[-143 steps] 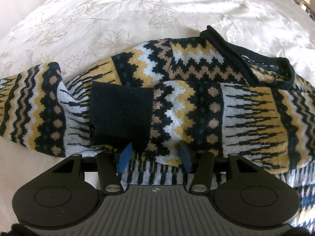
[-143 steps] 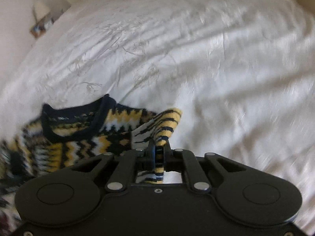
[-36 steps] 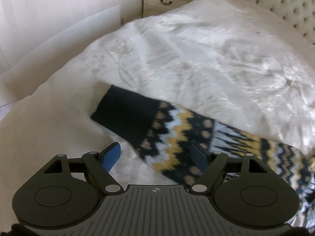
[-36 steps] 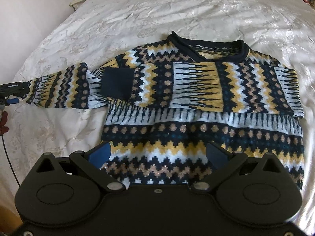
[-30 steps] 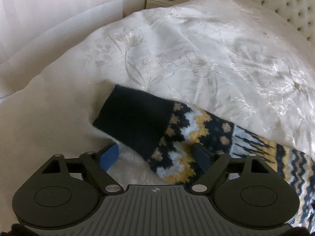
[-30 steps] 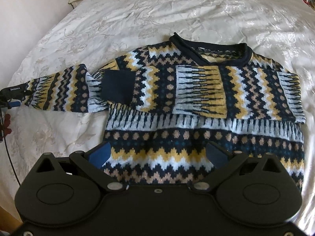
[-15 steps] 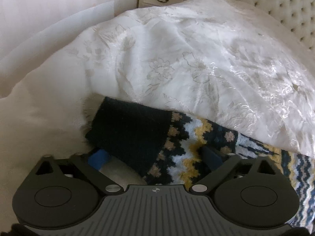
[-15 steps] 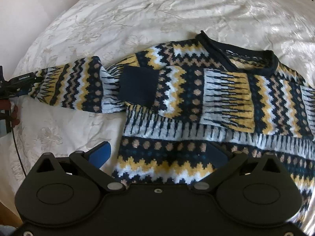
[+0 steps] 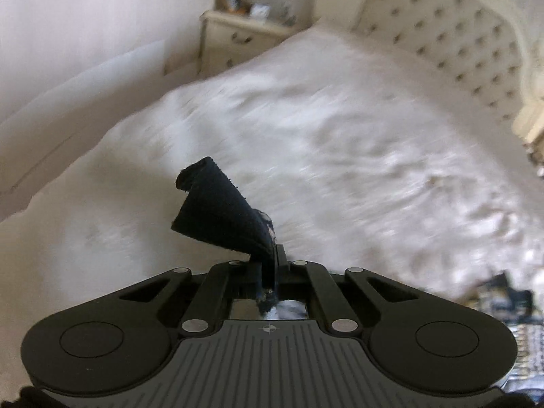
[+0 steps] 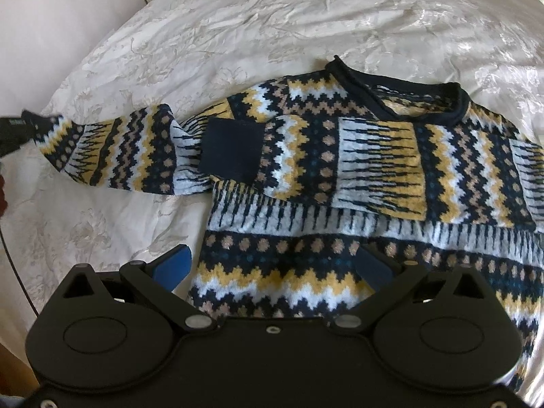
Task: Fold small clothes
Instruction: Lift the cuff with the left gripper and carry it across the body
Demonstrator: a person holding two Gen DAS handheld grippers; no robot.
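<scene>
Now one zigzag-knit sweater (image 10: 340, 183) flat on the embroidered white bedspread (image 10: 272, 17); left gripper (image 9: 270, 255) just clamped on its dark ribbed cuff (image 9: 217, 210), right gripper (image 10: 272, 265) spread wide over the hem.

- The sweater (image 10: 374, 204) is lying flat on the bed (image 10: 272, 17), its collar (image 10: 401, 95) pointing toward the bed's far edge in the right wrist view and its hem toward the near edge.
- One sleeve (image 10: 340, 166) is lying folded across the sweater's chest, below the collar.
- The other sleeve (image 10: 125, 153) is stretching out toward the bed's left edge, where its cuff (image 9: 221, 210) is sitting between the closed jaws of the left claw (image 9: 272, 265).
- The right claw (image 10: 272, 265) is hovering over the hem near the bed's near edge, its jaws standing apart.
- The headboard (image 9: 442, 44) is standing at the bed's far end in the left wrist view, with the nightstand (image 9: 238, 40) beside the bed's far left corner.
</scene>
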